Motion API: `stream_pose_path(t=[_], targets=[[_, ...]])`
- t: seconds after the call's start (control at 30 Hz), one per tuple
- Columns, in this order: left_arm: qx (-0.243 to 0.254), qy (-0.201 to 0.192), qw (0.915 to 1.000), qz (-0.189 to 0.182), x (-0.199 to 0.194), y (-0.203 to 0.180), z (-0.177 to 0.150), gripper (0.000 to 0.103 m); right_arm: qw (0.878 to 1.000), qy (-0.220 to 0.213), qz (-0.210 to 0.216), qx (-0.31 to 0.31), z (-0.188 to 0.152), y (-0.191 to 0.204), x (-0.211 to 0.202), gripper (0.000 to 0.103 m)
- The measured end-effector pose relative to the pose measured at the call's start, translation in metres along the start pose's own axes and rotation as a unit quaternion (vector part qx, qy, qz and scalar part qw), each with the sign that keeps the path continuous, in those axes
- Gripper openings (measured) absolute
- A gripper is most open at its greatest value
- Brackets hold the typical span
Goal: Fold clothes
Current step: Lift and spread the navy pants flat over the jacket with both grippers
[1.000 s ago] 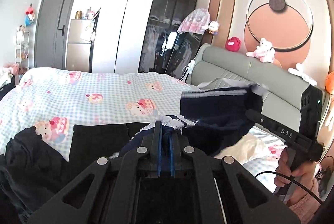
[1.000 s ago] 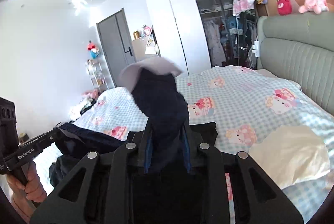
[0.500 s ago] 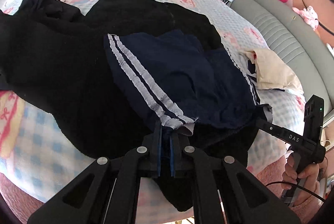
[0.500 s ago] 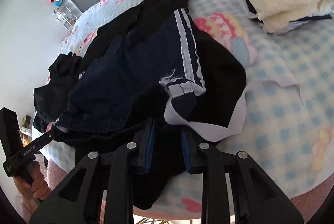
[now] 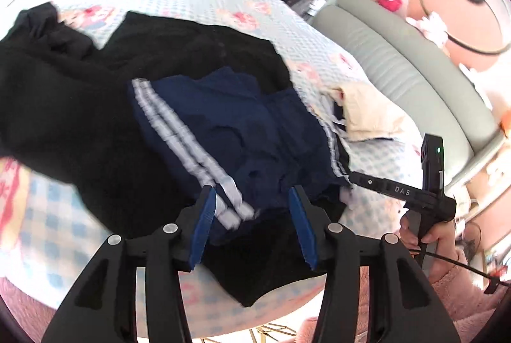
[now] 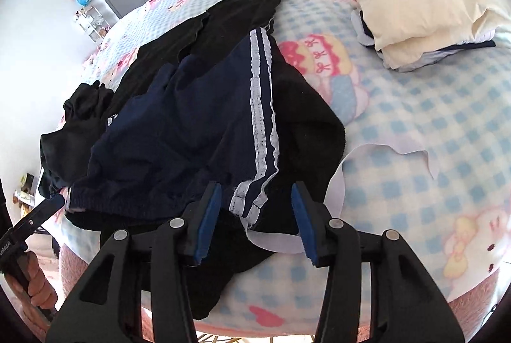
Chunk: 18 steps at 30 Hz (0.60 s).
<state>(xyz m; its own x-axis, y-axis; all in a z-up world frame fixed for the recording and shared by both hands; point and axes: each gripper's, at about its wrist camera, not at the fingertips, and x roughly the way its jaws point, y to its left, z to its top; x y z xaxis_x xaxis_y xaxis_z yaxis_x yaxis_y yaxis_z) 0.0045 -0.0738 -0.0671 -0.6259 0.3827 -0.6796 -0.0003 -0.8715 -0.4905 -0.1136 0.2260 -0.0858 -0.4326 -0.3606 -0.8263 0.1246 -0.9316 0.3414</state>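
Navy shorts with white side stripes (image 5: pixel 236 132) lie spread on a black garment (image 5: pixel 80 93) on the bed; they also show in the right wrist view (image 6: pixel 191 125). My left gripper (image 5: pixel 252 199) is open, its blue pads on either side of the shorts' near striped hem, holding nothing. My right gripper (image 6: pixel 255 192) is open over the other striped hem corner. The right gripper also shows in the left wrist view (image 5: pixel 348 176), at the shorts' right edge.
A folded cream and white clothes pile (image 6: pixel 424 10) lies on the checked blanket (image 6: pixel 415 125) to the right. The grey-green headboard (image 5: pixel 415 77) stands behind. The black garment (image 6: pixel 306 125) hangs over the bed's near edge.
Both grippers have opened and let go of the shorts' hems, which now lie flat on the black garment. A second ago the shorts were held up in the air.
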Motion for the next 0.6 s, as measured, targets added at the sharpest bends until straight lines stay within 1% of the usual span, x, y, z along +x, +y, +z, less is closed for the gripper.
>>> stream_pose_path(t=[0.07,0.13,0.2,0.23,0.27,0.3,0.37,0.43,0.5,0.53,0.6], targets=[[-0.06,0.013,0.9981,-0.007,0.007,0.025,-0.003,0.05,0.999,0.027,0.023,0.015,0.001,-0.005,0.017,0.047],[-0.126,0.027,0.9912,-0.033,0.017,0.049,-0.008,0.05,0.997,0.051,0.042,0.027,0.001,-0.01,0.031,0.047],[-0.176,0.028,0.9826,-0.052,0.023,0.067,-0.012,0.05,0.997,0.053,0.041,0.025,0.002,-0.008,0.035,0.047],[-0.191,0.021,0.9795,-0.06,0.023,0.072,-0.013,0.05,0.998,0.047,0.038,0.015,0.002,-0.005,0.033,0.043],[-0.196,0.014,0.9788,-0.06,0.022,0.074,-0.011,0.05,0.998,0.043,0.035,0.004,0.001,-0.002,0.031,0.037],[-0.192,0.02,0.9797,-0.055,0.025,0.074,-0.009,0.05,0.999,0.042,0.03,-0.006,0.0,0.001,0.031,0.036],[-0.18,0.049,0.9816,-0.043,0.037,0.071,-0.004,0.05,0.999,0.043,0.019,-0.023,-0.001,0.006,0.031,0.036],[-0.177,0.087,0.9792,-0.048,0.057,0.07,-0.004,0.048,0.998,0.055,0.005,-0.02,0.0,0.004,0.04,0.036],[-0.166,0.111,0.9786,-0.049,0.07,0.063,-0.007,0.047,0.998,0.063,0.001,-0.014,0.001,0.003,0.048,0.037],[-0.159,0.114,0.9794,-0.05,0.072,0.058,-0.008,0.044,0.998,0.065,0.0,-0.014,0.001,0.004,0.05,0.038],[-0.142,0.11,0.9821,-0.055,0.07,0.047,-0.009,0.03,0.998,0.054,-0.01,-0.016,0.0,0.008,0.047,0.034]])
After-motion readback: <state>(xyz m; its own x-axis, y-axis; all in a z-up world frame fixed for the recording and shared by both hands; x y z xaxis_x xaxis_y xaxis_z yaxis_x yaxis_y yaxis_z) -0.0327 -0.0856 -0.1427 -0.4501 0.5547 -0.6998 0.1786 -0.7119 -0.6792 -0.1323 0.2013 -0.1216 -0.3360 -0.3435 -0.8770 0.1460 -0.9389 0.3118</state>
